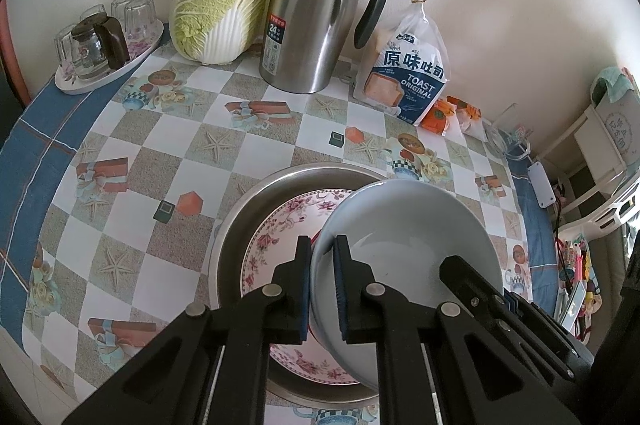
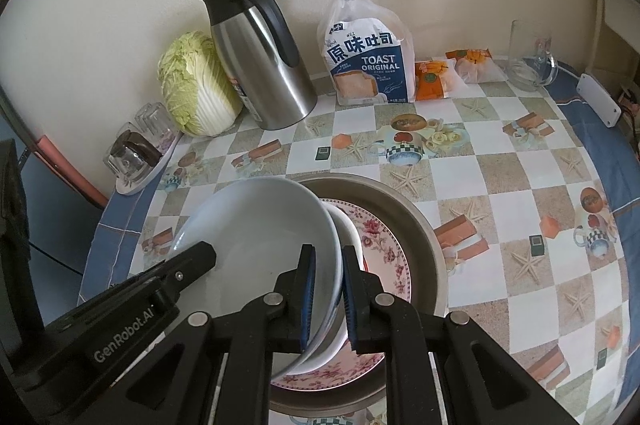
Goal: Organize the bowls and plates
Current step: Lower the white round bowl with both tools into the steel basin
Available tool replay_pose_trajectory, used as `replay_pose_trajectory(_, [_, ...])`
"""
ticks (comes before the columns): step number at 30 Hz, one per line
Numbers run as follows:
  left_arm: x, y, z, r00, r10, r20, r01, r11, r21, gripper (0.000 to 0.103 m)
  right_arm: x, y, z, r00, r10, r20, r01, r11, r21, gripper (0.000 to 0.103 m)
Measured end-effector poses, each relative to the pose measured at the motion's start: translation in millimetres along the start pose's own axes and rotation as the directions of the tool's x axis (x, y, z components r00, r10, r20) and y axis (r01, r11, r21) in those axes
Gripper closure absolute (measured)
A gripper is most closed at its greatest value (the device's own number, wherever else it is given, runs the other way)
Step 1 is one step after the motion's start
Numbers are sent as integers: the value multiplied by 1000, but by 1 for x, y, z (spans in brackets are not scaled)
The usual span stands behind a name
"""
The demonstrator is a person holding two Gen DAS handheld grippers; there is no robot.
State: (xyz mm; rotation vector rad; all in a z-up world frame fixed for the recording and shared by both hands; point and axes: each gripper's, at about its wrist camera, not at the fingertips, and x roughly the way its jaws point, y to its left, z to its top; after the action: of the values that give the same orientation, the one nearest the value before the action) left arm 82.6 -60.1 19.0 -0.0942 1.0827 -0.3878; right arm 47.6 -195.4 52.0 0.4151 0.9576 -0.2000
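Observation:
A pale grey-blue bowl [image 1: 408,237] [image 2: 256,229] is tilted over a floral plate [image 1: 276,225] [image 2: 386,253] that lies inside a steel basin [image 1: 240,221] [image 2: 424,225]. My left gripper [image 1: 322,243] is shut on the bowl's left rim, one pad inside and one outside. My right gripper [image 2: 328,253] is shut on the opposite rim. A white bowl [image 2: 350,225] is nested under the grey one, and its rim seems to sit between the right pads too. Each wrist view shows the other gripper's finger [image 1: 460,269] [image 2: 198,257] reaching in over the bowl.
Along the wall stand a steel thermos jug [image 1: 316,21], a Chinese cabbage [image 1: 220,5], a bag of toast [image 1: 408,69] and orange snack packets [image 2: 432,77]. A tray of glasses [image 1: 100,45] sits far left, a glass jug [image 2: 532,65] far right. White shelving [image 1: 592,161] is off the table's right edge.

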Motion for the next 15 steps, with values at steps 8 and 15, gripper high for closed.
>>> replay_pose_trajectory(8, [0, 0, 0, 1000, 1, 1, -1, 1000, 1, 92, -2, -1, 1, 1000, 3, 5, -3, 1000, 2, 87])
replay_pose_trajectory(15, [0, 0, 0, 1000, 2, 1, -2, 1000, 0, 92, -2, -1, 0, 1000, 3, 6, -3, 1000, 2, 87])
